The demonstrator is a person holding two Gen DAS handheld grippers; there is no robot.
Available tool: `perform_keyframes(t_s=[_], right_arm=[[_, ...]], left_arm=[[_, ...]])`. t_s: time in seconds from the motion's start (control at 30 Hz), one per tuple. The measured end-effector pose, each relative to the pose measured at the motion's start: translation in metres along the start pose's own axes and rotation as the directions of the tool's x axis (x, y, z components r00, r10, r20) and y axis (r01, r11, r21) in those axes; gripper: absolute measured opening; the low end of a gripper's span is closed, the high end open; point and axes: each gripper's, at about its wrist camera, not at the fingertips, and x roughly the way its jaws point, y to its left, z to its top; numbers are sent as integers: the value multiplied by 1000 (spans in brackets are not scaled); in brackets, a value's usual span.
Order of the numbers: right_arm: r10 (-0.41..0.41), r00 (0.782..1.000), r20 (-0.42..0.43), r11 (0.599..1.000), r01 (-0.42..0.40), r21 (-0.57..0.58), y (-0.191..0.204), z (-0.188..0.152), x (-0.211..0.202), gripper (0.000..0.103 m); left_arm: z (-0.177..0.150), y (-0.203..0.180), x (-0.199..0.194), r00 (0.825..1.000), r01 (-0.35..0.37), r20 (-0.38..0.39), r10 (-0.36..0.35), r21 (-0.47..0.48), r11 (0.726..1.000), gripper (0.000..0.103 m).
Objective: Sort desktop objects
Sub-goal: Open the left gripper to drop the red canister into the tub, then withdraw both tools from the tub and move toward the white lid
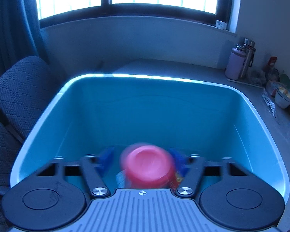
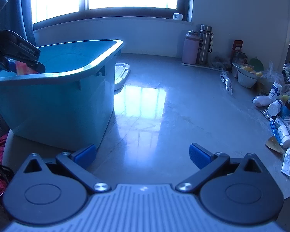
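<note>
My left gripper (image 1: 143, 164) hangs over the near end of the teal bin (image 1: 48, 114). A red canister (image 1: 150, 170), blurred, sits between the 2 blue pads (image 1: 106, 157); the pads look spread a little wider than it, and I cannot tell whether they touch it. My right gripper (image 2: 143, 154) is over the grey tabletop (image 2: 164, 116), jaws wide apart, holding nothing. The bin stands just left of it on the table, a white lid (image 2: 121, 73) flat behind it. Right edge: scattered medicine bottles (image 2: 274, 106) and tubes (image 2: 273, 128). Farther back, a white bowl (image 2: 245, 79), then 2 flasks (image 2: 198, 44) by the wall under the window.
</note>
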Motion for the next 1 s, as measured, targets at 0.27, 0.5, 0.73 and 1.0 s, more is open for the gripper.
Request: perform_keyframes(t_s=[0.27,0.5,0.73,1.0], right_arm=[[8,1000,3,1000,-8,-11,1,0,-1,103],[30,1000,5,999,-30,-39,5,1,-3,103],[53,999,3,997,-53,-48,4,1,-4,103],[67,998,4,996,-67,-54,2,1,-8,103]], left_arm=[[-1,2,-15,999,-33,17,33,-1,999,89],[-8,5,-25,999,-41,14,41,-5,999,89],[-19,14,-41,998,-55,9,55,-21,998,89],[-34,22,-66,995,-95,17,95,12,995,89]])
